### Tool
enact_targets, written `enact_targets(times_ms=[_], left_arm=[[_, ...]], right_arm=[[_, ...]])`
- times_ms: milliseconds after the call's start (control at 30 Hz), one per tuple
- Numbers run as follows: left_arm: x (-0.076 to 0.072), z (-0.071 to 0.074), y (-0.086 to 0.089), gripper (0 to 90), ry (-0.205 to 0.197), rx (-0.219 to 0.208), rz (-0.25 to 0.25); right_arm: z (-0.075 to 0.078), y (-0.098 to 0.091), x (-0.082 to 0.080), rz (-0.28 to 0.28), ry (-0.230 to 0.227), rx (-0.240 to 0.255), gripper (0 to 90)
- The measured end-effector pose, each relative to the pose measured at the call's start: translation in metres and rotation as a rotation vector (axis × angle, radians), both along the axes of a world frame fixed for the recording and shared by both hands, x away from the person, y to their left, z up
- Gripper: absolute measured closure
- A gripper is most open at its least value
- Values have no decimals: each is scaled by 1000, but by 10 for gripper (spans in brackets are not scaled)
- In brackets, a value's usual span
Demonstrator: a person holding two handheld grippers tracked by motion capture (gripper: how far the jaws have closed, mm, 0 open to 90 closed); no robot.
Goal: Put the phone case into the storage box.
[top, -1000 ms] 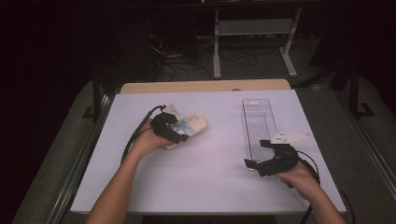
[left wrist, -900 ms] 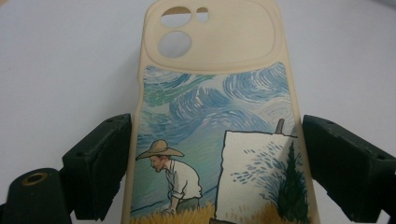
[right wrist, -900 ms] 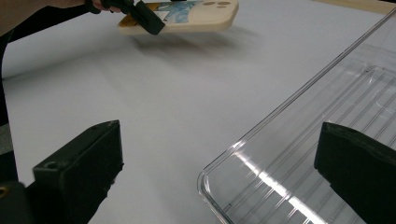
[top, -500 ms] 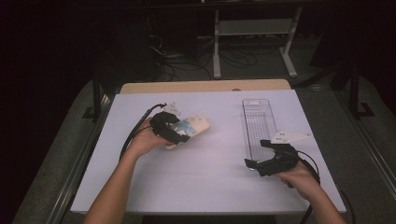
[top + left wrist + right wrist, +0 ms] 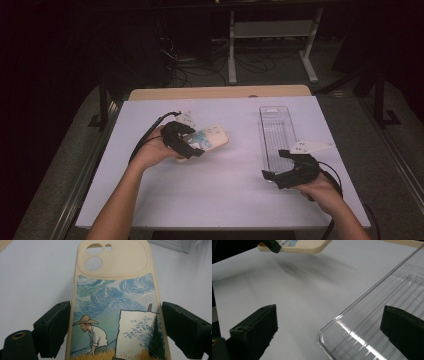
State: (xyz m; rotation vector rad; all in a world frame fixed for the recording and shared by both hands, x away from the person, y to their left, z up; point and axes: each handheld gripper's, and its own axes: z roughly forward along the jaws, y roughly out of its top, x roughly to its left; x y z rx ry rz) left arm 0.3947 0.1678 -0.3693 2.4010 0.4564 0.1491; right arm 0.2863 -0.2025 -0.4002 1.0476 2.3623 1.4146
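Observation:
A cream phone case (image 5: pixel 214 137) with a painted figure in a straw hat and a swirling blue sky hangs a little above the white table (image 5: pixel 225 195). My left gripper (image 5: pixel 193 145) is shut on its two long sides. In the left gripper view the case (image 5: pixel 115 297) runs up between the black jaws of that gripper (image 5: pixel 116 325), camera cut-outs at the far end. My right gripper (image 5: pixel 274 164) stands open at the near end of a clear plastic tray (image 5: pixel 262 135). In the right gripper view the tray's near corner (image 5: pixel 362 296) lies between the wide jaws of this gripper (image 5: pixel 329 322), and the case (image 5: pixel 304 246) casts a shadow below itself.
The long tray lies lengthwise on the right half of the table. A wooden board edge (image 5: pixel 215 92) shows behind the white sheet. Beyond the table, a metal shelf frame (image 5: pixel 272 30) and cables stand on the dark floor.
My left gripper has risen slightly with the phone case in its grip. The right hand has stayed where it was.

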Motion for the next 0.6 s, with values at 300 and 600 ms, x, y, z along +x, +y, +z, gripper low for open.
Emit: enact_targets(times_ms=[300,600], left_arm=[[-10,4,0,113,4,4,-71],[-25,5,1,113,6,11,-133]], right_arm=[[0,0,0,-1,1,0,7],[0,0,0,0,-1,-2,7]])
